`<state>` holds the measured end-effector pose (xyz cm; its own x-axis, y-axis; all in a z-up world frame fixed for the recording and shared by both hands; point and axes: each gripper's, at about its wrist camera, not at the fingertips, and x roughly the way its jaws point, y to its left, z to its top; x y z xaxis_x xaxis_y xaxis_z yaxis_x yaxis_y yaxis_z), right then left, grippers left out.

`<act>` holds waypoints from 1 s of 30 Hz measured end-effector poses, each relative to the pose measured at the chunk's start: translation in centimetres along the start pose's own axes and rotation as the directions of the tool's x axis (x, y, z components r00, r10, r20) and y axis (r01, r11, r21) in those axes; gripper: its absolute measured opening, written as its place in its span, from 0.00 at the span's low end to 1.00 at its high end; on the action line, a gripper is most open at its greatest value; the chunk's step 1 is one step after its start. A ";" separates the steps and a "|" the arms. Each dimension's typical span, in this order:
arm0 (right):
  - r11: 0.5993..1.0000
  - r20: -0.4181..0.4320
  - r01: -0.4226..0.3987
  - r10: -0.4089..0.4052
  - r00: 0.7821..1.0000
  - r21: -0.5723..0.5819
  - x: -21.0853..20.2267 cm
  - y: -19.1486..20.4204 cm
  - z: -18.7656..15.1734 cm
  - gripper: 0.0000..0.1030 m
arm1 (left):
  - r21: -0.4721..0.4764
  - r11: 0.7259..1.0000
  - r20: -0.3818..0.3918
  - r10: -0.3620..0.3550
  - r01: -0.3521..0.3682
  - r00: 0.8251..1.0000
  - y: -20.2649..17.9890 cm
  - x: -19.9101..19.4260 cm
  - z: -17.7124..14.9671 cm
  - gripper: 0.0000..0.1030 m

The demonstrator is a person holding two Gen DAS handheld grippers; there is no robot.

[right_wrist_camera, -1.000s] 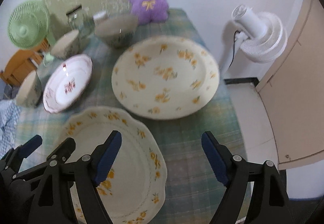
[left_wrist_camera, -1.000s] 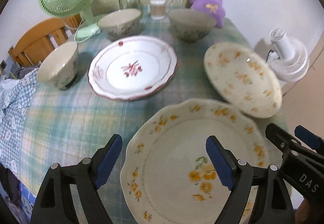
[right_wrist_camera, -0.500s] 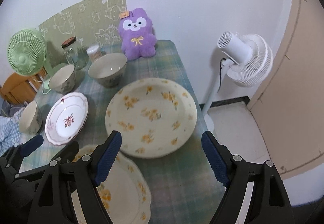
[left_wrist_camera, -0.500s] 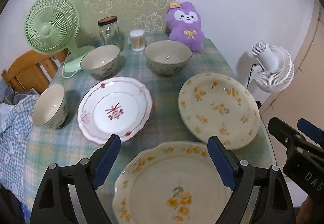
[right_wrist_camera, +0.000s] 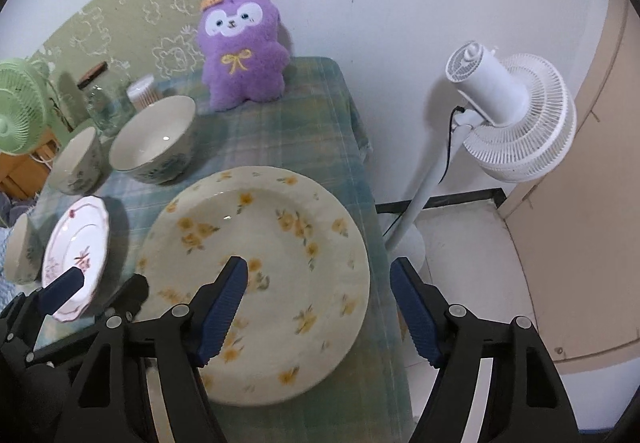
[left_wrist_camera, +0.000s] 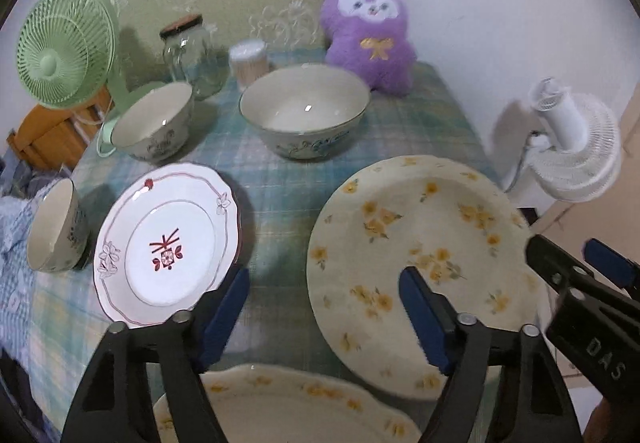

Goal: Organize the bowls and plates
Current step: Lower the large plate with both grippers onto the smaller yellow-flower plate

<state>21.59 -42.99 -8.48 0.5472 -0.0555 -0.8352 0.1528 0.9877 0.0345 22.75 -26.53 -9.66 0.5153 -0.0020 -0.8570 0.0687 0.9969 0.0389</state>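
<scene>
A: What are the tongs doing?

B: Both have just been narrowing, yet each stands fairly wide with nothing between the pads. The left gripper [left_wrist_camera: 324,313] hangs over bare cloth between the red-patterned plate [left_wrist_camera: 166,245] and the yellow-flowered round plate [left_wrist_camera: 420,263]. The right gripper [right_wrist_camera: 318,311] hovers over that round plate's right rim, one pad above the plate and one beyond the table's right edge.

A: So the round plate looks like the target?

B: I'd judge so. It lies flat near the table's right edge, and the scalloped yellow-flowered plate [left_wrist_camera: 288,407] sits at the near edge, under the left gripper.

A: How will it handle?

B: Glazed ceramic: stiff, rather heavy, slippery and breakable. Take it at the rim, a pad above and a pad below, preferably one gripper on each side so it stays level.

A: And the bowls?

B: The large bowl [left_wrist_camera: 304,113] stands mid-table toward the far edge, a medium bowl [left_wrist_camera: 154,123] to its left, and a small bowl [left_wrist_camera: 54,231] at the left edge. The checked tablecloth [left_wrist_camera: 276,183] could slide underneath.
</scene>
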 end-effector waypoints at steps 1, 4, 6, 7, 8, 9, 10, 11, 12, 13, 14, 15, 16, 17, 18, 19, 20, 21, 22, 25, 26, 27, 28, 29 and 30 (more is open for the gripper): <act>1.000 -0.005 0.000 0.000 1.000 -0.003 0.6 -0.1 0.1 0.74 | -0.012 1.000 -0.021 0.017 -0.017 1.000 -0.1 0.7 0.4 0.67; 1.000 -0.023 0.005 -0.005 1.000 -0.002 2.2 -0.3 0.4 0.72 | -0.032 0.999 -0.042 0.018 -0.019 0.999 -0.5 2.2 1.0 0.64; 1.000 -0.042 0.009 -0.008 0.999 0.002 3.1 -0.6 0.6 0.67 | -0.018 1.000 -0.050 0.016 -0.017 0.999 -0.8 3.0 1.0 0.63; 1.000 -0.052 0.012 -0.012 0.999 0.002 3.7 -0.7 0.7 0.67 | -0.009 1.000 -0.056 0.018 -0.019 0.998 -1.0 3.4 1.1 0.63; 1.000 -0.057 0.014 -0.014 0.998 0.000 4.0 -0.8 0.8 0.66 | -0.002 1.000 -0.064 0.021 -0.022 0.998 -1.2 3.8 1.0 0.62; 1.000 -0.067 0.017 -0.017 0.998 -0.002 4.5 -0.8 0.9 0.64 | 0.000 1.000 -0.072 0.023 -0.023 0.997 -1.2 4.1 0.9 0.61; 1.000 -0.076 0.018 -0.018 0.997 -0.005 5.0 -0.9 1.0 0.63 | -0.002 1.000 -0.081 0.021 -0.022 0.996 -1.1 4.5 0.9 0.59; 1.000 -0.082 0.017 -0.018 0.996 -0.006 5.2 -0.9 1.0 0.61 | -0.005 1.000 -0.091 0.022 -0.023 0.996 -1.0 4.9 0.8 0.56; 1.000 -0.092 0.016 -0.017 0.996 -0.009 5.7 -0.9 1.0 0.59 | -0.007 1.000 -0.099 0.022 -0.023 0.995 -1.0 5.2 0.8 0.55; 1.000 -0.098 0.013 -0.014 0.995 -0.009 6.0 -0.9 1.1 0.58 | -0.009 1.000 -0.107 0.019 -0.020 0.994 -1.0 5.4 0.7 0.52; 1.000 -0.103 0.011 -0.012 0.995 -0.010 6.1 -0.9 1.1 0.54 | -0.008 1.000 -0.115 0.013 -0.014 0.993 -1.0 5.7 0.7 0.48; 1.000 -0.110 0.013 -0.015 0.994 -0.012 6.4 -0.9 1.1 0.53 | -0.006 1.000 -0.122 0.008 -0.008 0.992 -1.0 5.9 0.7 0.46; 1.000 -0.111 0.016 -0.017 0.994 -0.012 6.6 -1.0 1.2 0.51 | -0.001 1.000 -0.127 -0.009 0.009 0.992 -1.1 6.1 0.6 0.46; 1.000 -0.110 0.021 -0.022 0.994 -0.010 6.7 -1.0 1.2 0.50 | 0.004 1.000 -0.126 -0.009 0.009 0.992 -1.2 6.1 0.6 0.46; 1.000 -0.112 0.022 -0.022 0.993 -0.009 6.8 -1.1 1.3 0.50 | 0.007 1.000 -0.125 -0.006 0.007 0.992 -1.3 6.1 0.7 0.46; 1.000 -0.116 0.022 -0.024 0.993 -0.013 7.0 -1.0 1.3 0.50 | 0.010 1.000 -0.123 -0.005 0.006 0.992 -1.3 6.1 0.6 0.46; 0.999 -0.123 0.026 -0.028 0.992 -0.019 7.2 -1.0 1.3 0.49 | 0.013 1.000 -0.122 -0.005 0.007 0.992 -1.3 6.1 0.6 0.46; 0.999 -0.129 0.030 -0.033 0.991 -0.023 7.4 -0.9 1.3 0.49 | 0.014 1.000 -0.123 -0.006 0.008 0.992 -1.3 6.1 0.6 0.46; 0.999 -0.134 0.032 -0.035 0.990 -0.025 7.5 -0.9 1.3 0.49 | 0.015 1.000 -0.124 -0.007 0.009 0.992 -1.3 6.2 0.6 0.46; 0.999 -0.144 0.031 -0.034 0.989 -0.019 7.9 -1.0 1.3 0.49 | 0.016 1.000 -0.129 -0.007 0.009 0.992 -1.4 6.3 0.8 0.48; 0.999 -0.145 0.032 -0.034 0.989 -0.016 7.9 -1.0 1.4 0.49 | 0.019 1.000 -0.127 -0.007 0.010 0.992 -1.4 6.5 0.9 0.50; 0.999 -0.145 0.034 -0.037 0.989 -0.017 7.9 -0.9 1.4 0.49 | 0.024 1.000 -0.124 -0.005 0.008 0.992 -1.5 6.6 0.9 0.50; 0.999 -0.145 0.037 -0.039 0.989 -0.020 7.9 -0.9 1.4 0.49 | 0.028 1.000 -0.117 -0.001 0.004 0.993 -1.6 6.6 0.8 0.50; 0.999 -0.146 0.039 -0.042 0.988 -0.019 7.9 -0.9 1.4 0.49 | 0.029 1.000 -0.110 0.005 -0.002 0.994 -1.6 6.5 0.8 0.49; 0.999 -0.144 0.045 -0.049 0.988 -0.028 7.9 -0.7 1.4 0.48 | 0.030 1.000 -0.107 0.009 -0.006 0.994 -1.7 6.5 0.8 0.49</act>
<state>26.94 -44.36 -14.31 0.4145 -0.0816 -0.9064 0.1541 0.9879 -0.0185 26.63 -28.26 -14.89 0.4220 0.0151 -0.9065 0.0914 0.9941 0.0591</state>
